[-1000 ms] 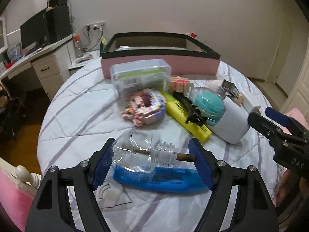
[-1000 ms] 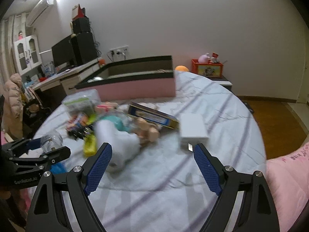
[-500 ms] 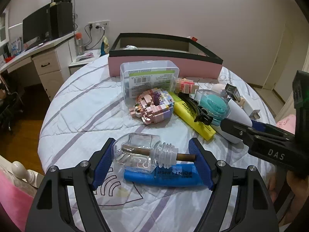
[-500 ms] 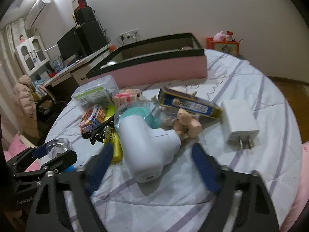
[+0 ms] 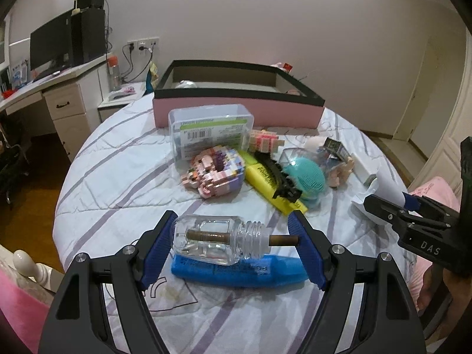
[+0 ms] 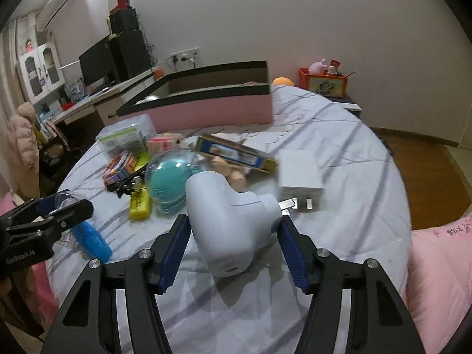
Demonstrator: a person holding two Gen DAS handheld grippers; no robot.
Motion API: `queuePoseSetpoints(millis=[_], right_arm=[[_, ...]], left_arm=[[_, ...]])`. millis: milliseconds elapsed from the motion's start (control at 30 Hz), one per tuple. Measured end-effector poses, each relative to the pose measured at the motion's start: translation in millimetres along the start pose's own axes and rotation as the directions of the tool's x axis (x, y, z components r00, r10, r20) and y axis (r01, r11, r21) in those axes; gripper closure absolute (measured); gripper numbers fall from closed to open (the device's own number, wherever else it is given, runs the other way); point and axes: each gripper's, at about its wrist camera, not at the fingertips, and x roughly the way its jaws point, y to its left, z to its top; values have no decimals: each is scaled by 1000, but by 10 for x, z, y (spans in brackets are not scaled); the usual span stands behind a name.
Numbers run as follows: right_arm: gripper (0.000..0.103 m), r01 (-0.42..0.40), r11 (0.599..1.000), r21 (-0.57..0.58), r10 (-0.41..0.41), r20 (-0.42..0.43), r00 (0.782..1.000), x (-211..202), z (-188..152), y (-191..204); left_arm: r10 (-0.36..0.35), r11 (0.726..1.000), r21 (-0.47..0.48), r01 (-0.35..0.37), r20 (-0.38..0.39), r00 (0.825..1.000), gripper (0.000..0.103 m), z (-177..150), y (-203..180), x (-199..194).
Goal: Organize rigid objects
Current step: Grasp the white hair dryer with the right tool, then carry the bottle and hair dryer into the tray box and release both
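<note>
My left gripper [image 5: 233,244] is shut lengthwise on a clear glass bottle [image 5: 212,242] with a brown cork. One pad rests on the bottle's base, the other on the cork's end. It hangs just over a blue highlighter [image 5: 250,271] lying on the quilt. My right gripper [image 6: 233,224] has a white pistol-shaped device [image 6: 230,215] between its blue pads. Its jaws are closing, and both pads touch the device's sides. The left wrist view shows that device [image 5: 383,185] at the right edge. A pink box [image 5: 236,112] with a black rim stands open at the back.
Between the grippers and the box lie a clear plastic case [image 5: 209,129], a pastel brick toy [image 5: 215,171], a yellow highlighter [image 5: 265,177], a black hair clip [image 5: 280,177] and a teal brush [image 5: 306,177]. A white charger [image 6: 301,171] and a blue-yellow carton [image 6: 236,153] lie right of the device.
My right gripper has come forward around the white device and narrowed its jaws onto it. The left gripper keeps the bottle and has barely moved.
</note>
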Motion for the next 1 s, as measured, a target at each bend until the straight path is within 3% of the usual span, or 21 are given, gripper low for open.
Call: queuePoseSetpoints(millis=[500, 1000], right_arm=[[41, -71, 997, -39, 74, 67, 995, -109, 142, 224], [41, -91, 991, -94, 111, 234, 966, -494, 659, 502]], left_arm=[[7, 1000, 24, -8, 51, 999, 25, 144, -108, -191], [80, 996, 21, -88, 232, 969, 25, 721, -184, -536]])
